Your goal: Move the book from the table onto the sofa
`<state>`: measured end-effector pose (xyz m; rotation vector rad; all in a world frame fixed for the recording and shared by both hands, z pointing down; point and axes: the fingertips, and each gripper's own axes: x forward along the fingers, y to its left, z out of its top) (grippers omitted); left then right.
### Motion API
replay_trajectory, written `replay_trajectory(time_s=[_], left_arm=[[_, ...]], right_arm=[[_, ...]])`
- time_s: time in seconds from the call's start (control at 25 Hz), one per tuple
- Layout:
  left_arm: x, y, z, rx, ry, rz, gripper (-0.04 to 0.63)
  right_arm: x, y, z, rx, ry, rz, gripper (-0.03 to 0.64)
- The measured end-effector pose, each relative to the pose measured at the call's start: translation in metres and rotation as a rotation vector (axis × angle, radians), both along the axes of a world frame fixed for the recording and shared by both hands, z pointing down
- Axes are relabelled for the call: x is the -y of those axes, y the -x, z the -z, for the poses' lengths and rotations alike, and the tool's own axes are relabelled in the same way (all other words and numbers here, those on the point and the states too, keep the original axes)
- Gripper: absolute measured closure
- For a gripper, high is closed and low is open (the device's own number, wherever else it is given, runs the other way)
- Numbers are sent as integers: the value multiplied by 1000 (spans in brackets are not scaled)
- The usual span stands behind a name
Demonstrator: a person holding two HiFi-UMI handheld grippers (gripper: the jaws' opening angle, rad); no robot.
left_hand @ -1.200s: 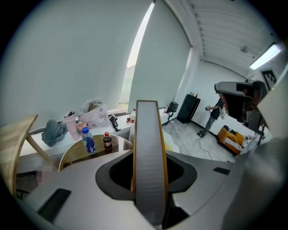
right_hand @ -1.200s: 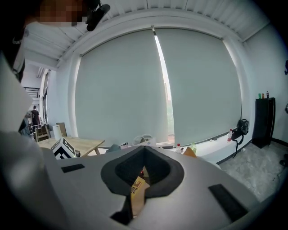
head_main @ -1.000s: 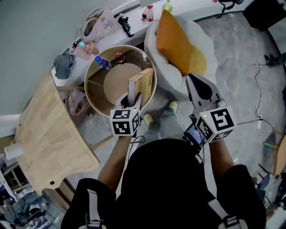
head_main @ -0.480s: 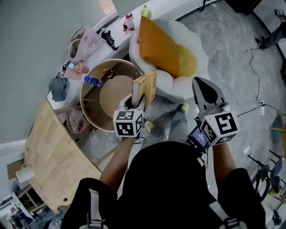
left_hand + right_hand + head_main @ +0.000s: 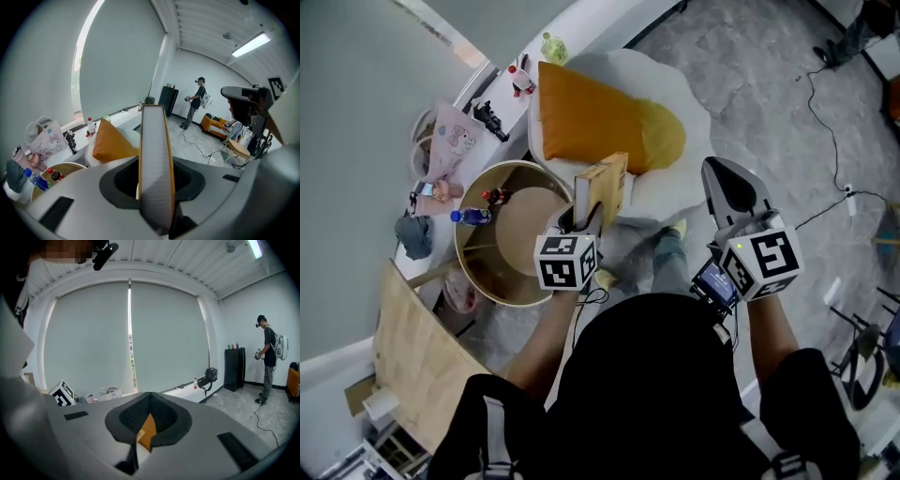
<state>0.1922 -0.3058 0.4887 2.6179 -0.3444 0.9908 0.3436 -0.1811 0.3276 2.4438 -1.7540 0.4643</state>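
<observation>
1. Left claw (image 5: 579, 217) grasping book (image 5: 602, 190), upright on edge, in the air between round surface (image 5: 520, 230) and sofa (image 5: 684, 94).
2. Right claw (image 5: 724, 178) looks clenched, empty, right of book.

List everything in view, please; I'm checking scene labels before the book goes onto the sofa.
book: one, tan covers, upright in left gripper
cushion: one, orange, on sofa
sofa: one, white, beyond the table
round table: one, wooden, left of the person
blue bottle: one, blue, on the table
dark bottle: one, red cap, on the table
bag: one, pink, on the window ledge
left gripper: grey, shut on book
right gripper: grey, shut, empty
</observation>
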Motion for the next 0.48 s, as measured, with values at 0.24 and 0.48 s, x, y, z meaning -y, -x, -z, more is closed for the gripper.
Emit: replay_trajectory(time_s=[0.24, 0.48], left_arm=[[-17, -89, 2, 26, 2, -45, 445], [-35, -158, 1, 34, 5, -74, 445]], right_arm=[[-28, -81, -4, 14, 19, -35, 604], [-54, -145, -13, 36, 18, -68, 604]])
